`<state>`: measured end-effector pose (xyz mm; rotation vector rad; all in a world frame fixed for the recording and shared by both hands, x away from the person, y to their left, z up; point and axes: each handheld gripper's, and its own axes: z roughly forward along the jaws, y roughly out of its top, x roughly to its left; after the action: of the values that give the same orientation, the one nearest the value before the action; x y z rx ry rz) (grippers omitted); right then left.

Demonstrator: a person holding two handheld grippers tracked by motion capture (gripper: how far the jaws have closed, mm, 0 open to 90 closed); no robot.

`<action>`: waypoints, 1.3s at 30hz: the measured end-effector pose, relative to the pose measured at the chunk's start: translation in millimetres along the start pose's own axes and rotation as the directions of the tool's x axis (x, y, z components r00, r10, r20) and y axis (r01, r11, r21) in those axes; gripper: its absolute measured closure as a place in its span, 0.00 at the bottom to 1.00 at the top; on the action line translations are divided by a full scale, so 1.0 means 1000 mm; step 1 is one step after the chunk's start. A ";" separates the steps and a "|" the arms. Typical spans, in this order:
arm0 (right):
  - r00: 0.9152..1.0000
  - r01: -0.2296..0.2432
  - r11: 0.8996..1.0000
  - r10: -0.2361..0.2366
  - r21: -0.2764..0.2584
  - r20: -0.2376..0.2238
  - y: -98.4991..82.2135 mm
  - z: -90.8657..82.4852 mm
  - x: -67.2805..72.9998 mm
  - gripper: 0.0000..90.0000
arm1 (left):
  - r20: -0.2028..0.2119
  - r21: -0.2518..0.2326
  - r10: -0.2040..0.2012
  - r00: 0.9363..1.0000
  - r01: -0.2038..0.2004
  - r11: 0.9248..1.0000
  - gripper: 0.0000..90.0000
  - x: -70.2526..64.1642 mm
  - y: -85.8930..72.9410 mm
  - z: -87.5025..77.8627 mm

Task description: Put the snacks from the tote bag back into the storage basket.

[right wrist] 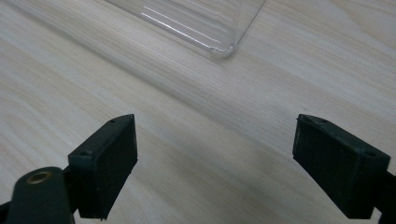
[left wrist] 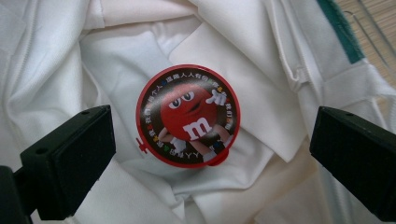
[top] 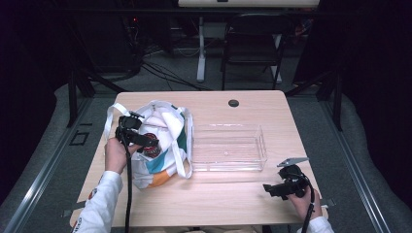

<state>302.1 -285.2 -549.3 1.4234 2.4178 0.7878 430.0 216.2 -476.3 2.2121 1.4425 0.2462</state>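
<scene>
Pale wood worktop point(top: 228, 199) is seen from above, a white cloth bag point(top: 160, 141) at left of frame and a clear plastic tray point(top: 228, 148) at centre. A round red candy tin point(left wrist: 187, 115) is framed inside the bag between the spread jaws of the left gripper point(left wrist: 210, 154). The right gripper point(right wrist: 215, 163), jaws likewise spread, is held over bare wood at lower right.

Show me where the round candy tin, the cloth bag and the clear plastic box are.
round candy tin point(left wrist: 187, 115): left gripper view, middle of its red printed lid.
cloth bag point(top: 169, 121): high view, white fabric near its opening.
clear plastic box point(top: 265, 145): high view, its right-hand wall.
</scene>
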 end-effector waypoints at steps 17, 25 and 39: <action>1.000 -0.003 1.000 0.003 0.004 -0.002 -0.001 0.000 -0.001 0.15 | -0.014 0.069 -0.007 1.000 0.008 0.998 0.07 0.001 0.008 0.024; 1.000 -0.002 1.000 0.002 0.002 -0.002 -0.001 0.000 0.000 0.15 | -0.026 0.084 -0.015 1.000 0.017 0.996 0.17 0.005 0.007 0.030; 1.000 -0.003 1.000 0.003 -0.004 -0.002 -0.001 -0.001 0.000 0.15 | -0.071 0.104 -0.009 0.997 0.016 0.994 0.28 0.002 0.005 0.033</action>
<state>301.0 -285.5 -549.0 1.4259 2.4153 0.7944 448.2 207.0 -502.9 2.2977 1.5381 0.2522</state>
